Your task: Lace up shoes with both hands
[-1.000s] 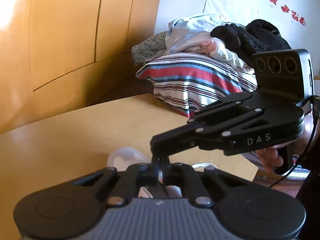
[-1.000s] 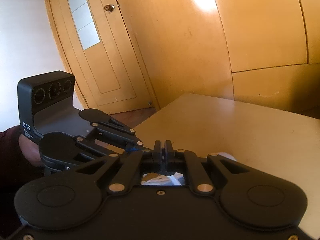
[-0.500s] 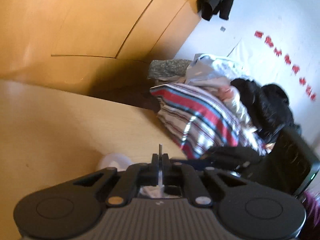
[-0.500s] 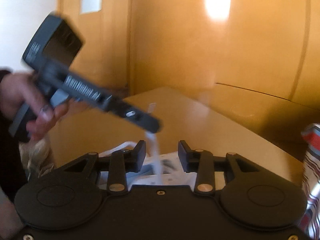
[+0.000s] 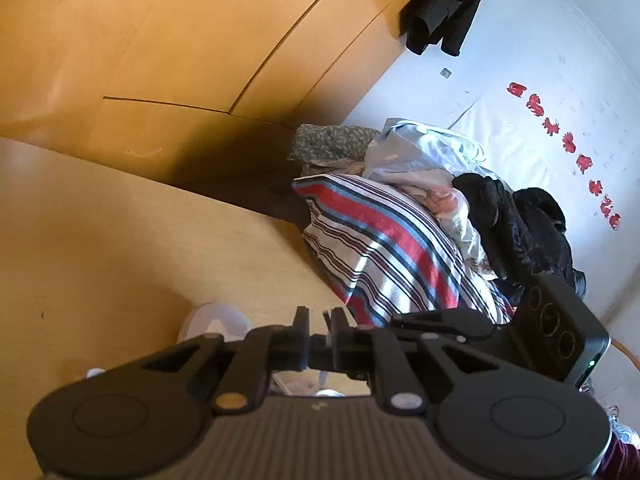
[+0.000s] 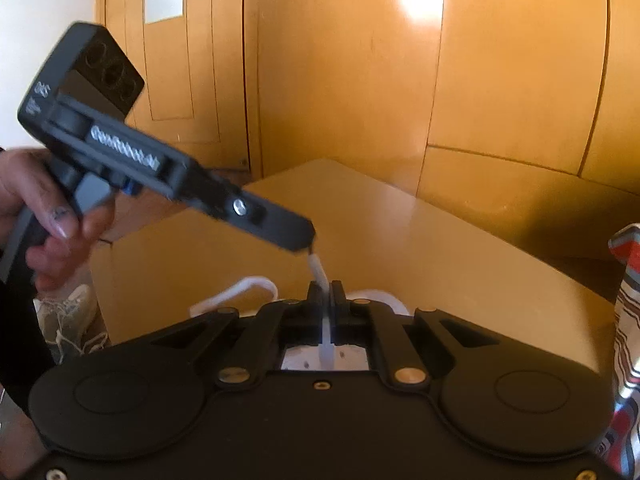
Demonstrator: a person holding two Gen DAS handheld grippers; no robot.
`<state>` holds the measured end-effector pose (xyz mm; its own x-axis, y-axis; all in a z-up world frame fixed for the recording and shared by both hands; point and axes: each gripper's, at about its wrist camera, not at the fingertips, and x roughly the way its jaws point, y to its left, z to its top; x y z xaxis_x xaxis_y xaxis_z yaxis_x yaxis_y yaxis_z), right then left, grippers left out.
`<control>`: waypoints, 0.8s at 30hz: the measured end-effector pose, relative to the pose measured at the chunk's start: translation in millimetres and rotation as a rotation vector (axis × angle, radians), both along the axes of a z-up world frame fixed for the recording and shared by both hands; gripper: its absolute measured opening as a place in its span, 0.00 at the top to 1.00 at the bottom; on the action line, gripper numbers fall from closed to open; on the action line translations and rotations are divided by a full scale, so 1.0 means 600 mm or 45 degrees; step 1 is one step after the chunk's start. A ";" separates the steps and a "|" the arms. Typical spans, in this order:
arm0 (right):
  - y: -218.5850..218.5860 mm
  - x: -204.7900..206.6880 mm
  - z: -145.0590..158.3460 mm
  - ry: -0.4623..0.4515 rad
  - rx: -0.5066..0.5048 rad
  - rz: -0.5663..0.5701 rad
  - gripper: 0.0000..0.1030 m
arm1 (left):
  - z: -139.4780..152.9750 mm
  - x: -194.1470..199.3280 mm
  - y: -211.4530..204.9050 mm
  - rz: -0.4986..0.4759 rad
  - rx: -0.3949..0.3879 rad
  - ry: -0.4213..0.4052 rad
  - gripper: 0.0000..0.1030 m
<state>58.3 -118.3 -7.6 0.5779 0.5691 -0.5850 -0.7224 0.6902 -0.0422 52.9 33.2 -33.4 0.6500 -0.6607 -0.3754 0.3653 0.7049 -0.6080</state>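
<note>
A white shoe (image 6: 324,354) is seen low between the two grippers on a wooden tabletop (image 6: 400,232), mostly hidden beneath the gripper bodies. The right gripper (image 6: 327,292) is clenched on a white lace (image 6: 325,336), which is drawn up from the shoe between its jaws, apparently so the strand is kept taut and controlled. Just above and ahead of it, the left gripper (image 6: 310,246) is reached in from the left, held by a hand (image 6: 44,216); the lace's upper end meets its tip, and its jaws are opening with the lace end between them, so the strand seems to be being passed across. A loose loop of lace (image 6: 240,288) is seen left of the right gripper. In the left wrist view the left gripper's (image 5: 318,322) jaws stand slightly apart, with the shoe's toe (image 5: 216,320) below to the left. Open tabletop lies ahead of both grippers; its far edge and a striped bedding pile (image 5: 384,248) to the right are judged the limits for pulling.
</note>
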 end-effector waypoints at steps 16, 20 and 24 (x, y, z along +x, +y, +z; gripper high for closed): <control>-0.032 -0.035 -0.002 0.000 -0.054 0.040 0.96 | -0.010 0.008 -0.006 -0.003 -0.055 0.039 0.90; -0.035 -0.047 -0.003 0.001 -0.062 0.051 0.96 | -0.013 0.010 -0.008 -0.027 -0.052 0.049 0.91; -0.031 -0.047 -0.007 0.004 -0.069 0.053 0.96 | -0.013 0.009 -0.011 -0.039 -0.026 0.045 0.98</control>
